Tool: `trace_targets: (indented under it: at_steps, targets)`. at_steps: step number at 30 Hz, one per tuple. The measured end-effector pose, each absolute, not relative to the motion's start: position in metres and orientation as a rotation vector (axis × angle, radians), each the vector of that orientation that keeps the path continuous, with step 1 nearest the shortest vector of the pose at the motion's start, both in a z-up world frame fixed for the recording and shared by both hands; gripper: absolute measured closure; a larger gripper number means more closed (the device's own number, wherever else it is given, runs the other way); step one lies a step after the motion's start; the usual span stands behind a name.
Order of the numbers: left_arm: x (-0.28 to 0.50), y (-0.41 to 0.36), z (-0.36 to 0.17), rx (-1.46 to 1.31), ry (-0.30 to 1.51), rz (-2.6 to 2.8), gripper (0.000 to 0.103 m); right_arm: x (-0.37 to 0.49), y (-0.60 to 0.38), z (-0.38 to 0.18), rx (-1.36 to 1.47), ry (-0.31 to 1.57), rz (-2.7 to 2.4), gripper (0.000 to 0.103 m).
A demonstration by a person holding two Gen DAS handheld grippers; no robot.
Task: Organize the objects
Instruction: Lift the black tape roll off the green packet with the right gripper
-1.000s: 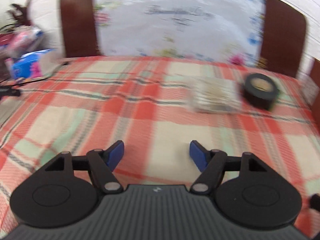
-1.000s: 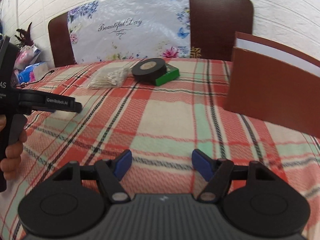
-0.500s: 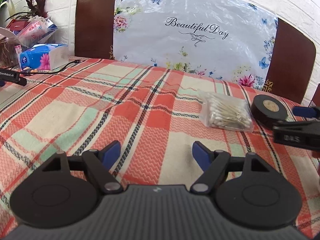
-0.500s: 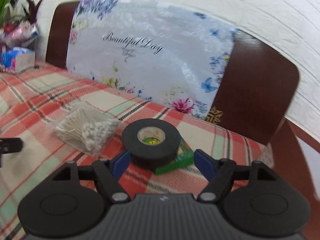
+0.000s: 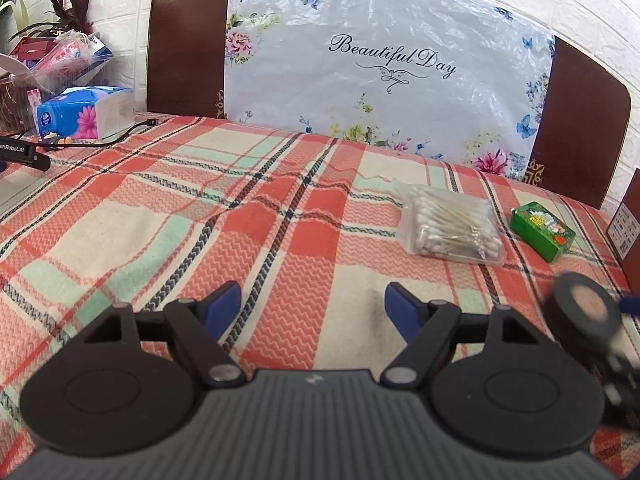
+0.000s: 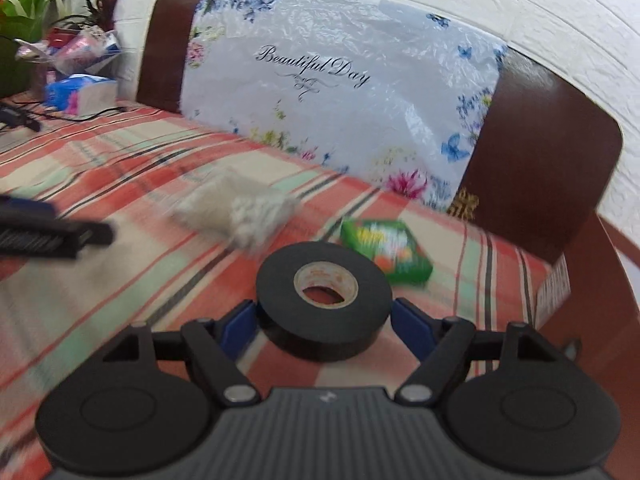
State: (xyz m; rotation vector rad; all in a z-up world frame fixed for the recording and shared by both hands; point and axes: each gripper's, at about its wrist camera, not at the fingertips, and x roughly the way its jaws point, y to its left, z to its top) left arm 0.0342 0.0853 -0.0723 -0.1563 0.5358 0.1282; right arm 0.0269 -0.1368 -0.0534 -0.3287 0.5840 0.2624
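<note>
A black tape roll [image 6: 324,300] sits between the blue pads of my right gripper [image 6: 324,320]. The jaws are closing and both pads touch its sides. The roll is clear of the green box [image 6: 384,250] behind it. In the left wrist view the same roll [image 5: 580,316] hangs blurred at the right, near the cloth. My left gripper [image 5: 312,308] stands open over the plaid cloth [image 5: 160,220] with nothing between its fingers. A clear bag of cotton swabs [image 5: 452,232] lies beyond it, with the green box [image 5: 542,230] to its right.
A brown box [image 6: 592,300] stands at the right edge. A floral "Beautiful Day" bag [image 5: 380,72] leans on the dark headboard at the back. A blue tissue pack [image 5: 84,112], a black cable [image 5: 120,136] and clutter lie at the far left.
My right gripper reached the tape roll, took it between its pads and carried it off the green box toward me. The left gripper stays open in place.
</note>
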Motion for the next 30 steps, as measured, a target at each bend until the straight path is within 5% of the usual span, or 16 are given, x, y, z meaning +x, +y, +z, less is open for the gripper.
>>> trace_targets:
  at_steps: [2, 3, 4, 5, 9, 13, 20, 30]
  targets:
    - [0.034, 0.086, -0.072, -0.157, 0.536, 0.126, 0.024, -0.003, -0.154, -0.053, -0.3, 0.61, 0.264, 0.033]
    - [0.034, 0.086, -0.073, -0.158, 0.535, 0.122, 0.024, -0.018, -0.163, -0.052, -0.289, 0.619, 0.257, 0.048]
    - [0.035, 0.086, -0.073, -0.158, 0.536, 0.117, 0.023, -0.033, -0.171, -0.052, -0.281, 0.637, 0.238, 0.077]
    - [0.035, 0.086, -0.073, -0.158, 0.538, 0.111, 0.022, -0.046, -0.181, -0.052, -0.262, 0.651, 0.212, 0.08]
    - [0.034, 0.077, -0.069, -0.117, 0.57, 0.093, 0.021, -0.09, -0.216, -0.053, -0.179, 0.646, 0.135, 0.06]
    - [0.023, 0.053, -0.056, -0.281, 0.625, -0.082, 0.021, -0.101, -0.23, -0.053, -0.132, 0.642, 0.121, 0.057]
    - [0.034, -0.025, -0.031, -0.171, 0.719, -0.358, 0.028, -0.08, -0.216, -0.051, -0.154, 0.62, 0.186, 0.046]
    - [0.068, -0.049, -0.055, -0.061, 0.852, -0.389, 0.071, -0.056, -0.221, -0.064, -0.039, 0.647, 0.221, 0.036]
